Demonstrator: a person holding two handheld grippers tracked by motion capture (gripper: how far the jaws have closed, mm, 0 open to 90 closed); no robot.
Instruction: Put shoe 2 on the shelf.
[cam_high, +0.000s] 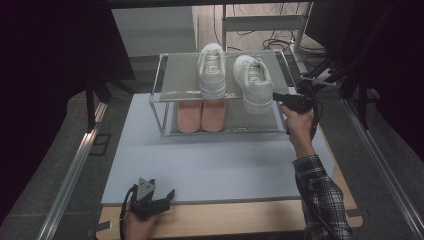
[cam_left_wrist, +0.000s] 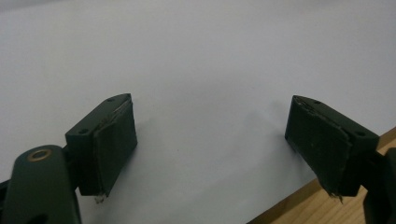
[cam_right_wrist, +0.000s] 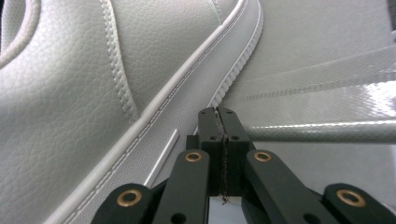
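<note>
Right shoe: a white sneaker (cam_high: 253, 81) lay on the top shelf of the rack (cam_high: 180, 75), at its right end, with the heel overhanging the near edge.
Right shoe's axis: its long axis ran near to far, skewed, toe toward the far left and heel toward the near right.
Left shoe: the other white sneaker (cam_high: 212, 70) sat just beside it on the left, lying straighter, toe far and heel near.
Lower shelf: a pair of pink shoes (cam_high: 201, 116) stood side by side.
Right claw (cam_high: 278, 97): jaws pressed together with nothing between them, tips right at the right shoe's heel-side sole (cam_right_wrist: 205, 70).
Left claw (cam_high: 159, 196): jaws wide apart and empty, resting low at the near edge of the table (cam_high: 225, 160), well apart from the rack.
</note>
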